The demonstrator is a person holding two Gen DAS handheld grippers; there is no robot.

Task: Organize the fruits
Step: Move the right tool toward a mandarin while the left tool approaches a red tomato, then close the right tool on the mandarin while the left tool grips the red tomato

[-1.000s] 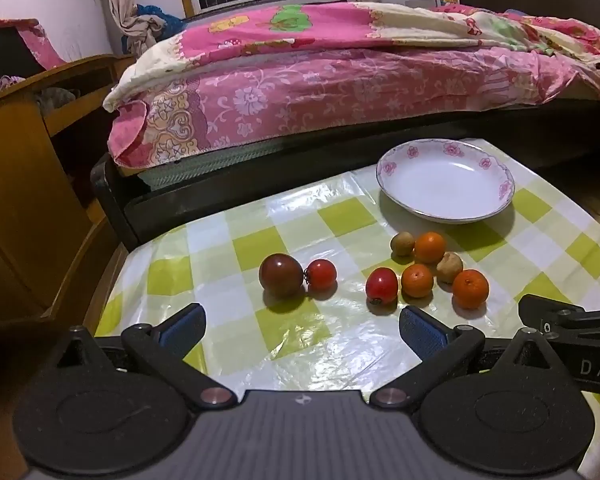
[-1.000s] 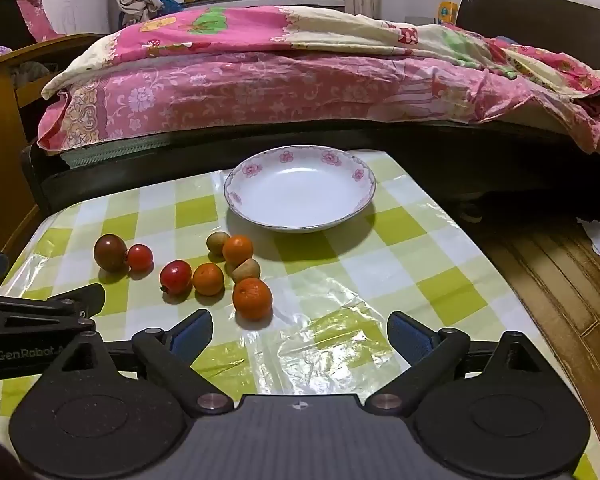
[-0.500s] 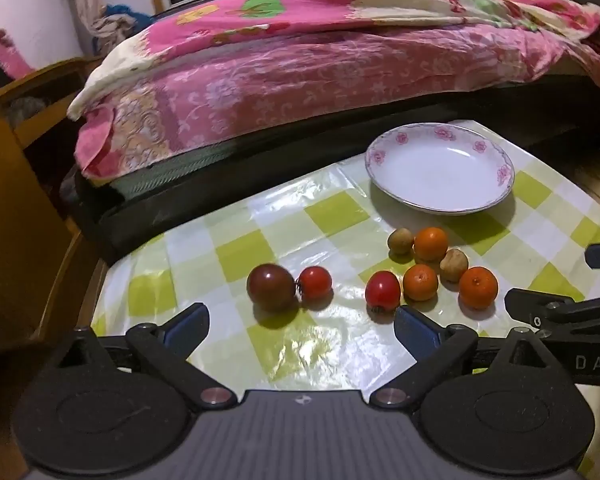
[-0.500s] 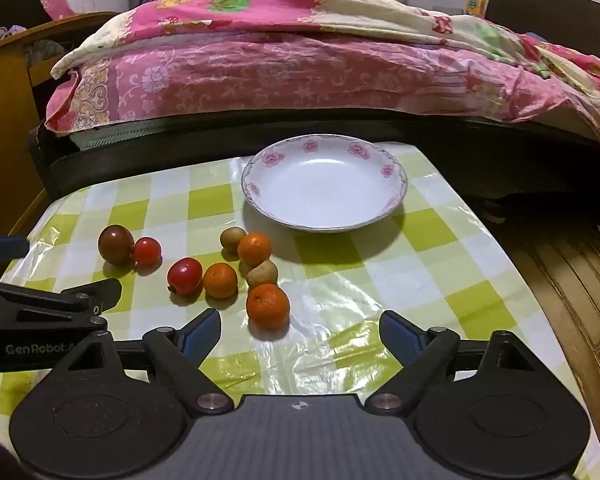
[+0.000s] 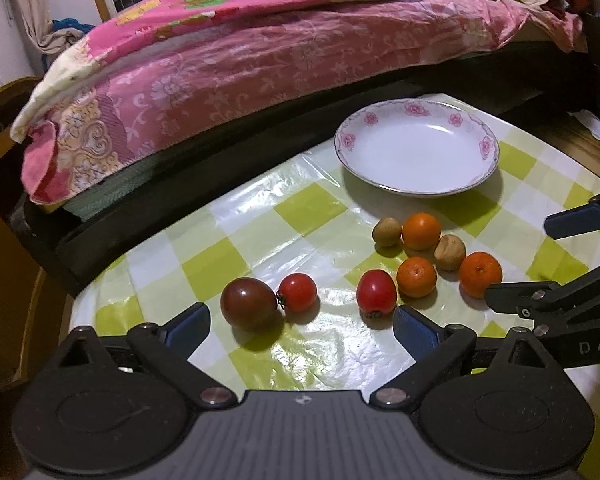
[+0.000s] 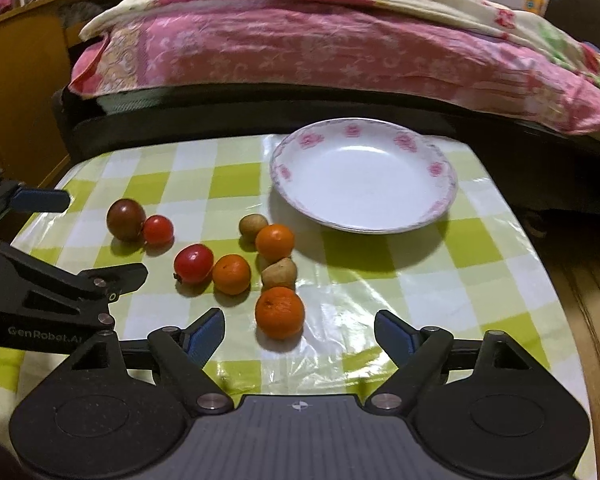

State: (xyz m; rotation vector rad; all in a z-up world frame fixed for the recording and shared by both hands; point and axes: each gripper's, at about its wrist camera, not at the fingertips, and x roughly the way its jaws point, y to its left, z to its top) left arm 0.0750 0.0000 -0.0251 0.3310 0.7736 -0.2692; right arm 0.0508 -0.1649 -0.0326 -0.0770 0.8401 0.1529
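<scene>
Right wrist view: eight fruits cluster mid-bench, the nearest orange (image 6: 279,312) lying between the right hand-held gripper (image 6: 299,337) pads, untouched; its jaws, wide apart, have just been closing. Bare checked bench (image 6: 440,280) stretches right toward the edge. An empty plate (image 6: 444,200) sits far right. The left hand-held gripper (image 5: 302,326) gapes empty near the dark tomato (image 5: 250,308).

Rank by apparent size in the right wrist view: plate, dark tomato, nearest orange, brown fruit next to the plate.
1. Plate, by far the largest.
2. Nearest orange, though it is closest to the camera, so its lead over the next is unsure.
3. Dark tomato.
4. Brown fruit, the smallest.
</scene>
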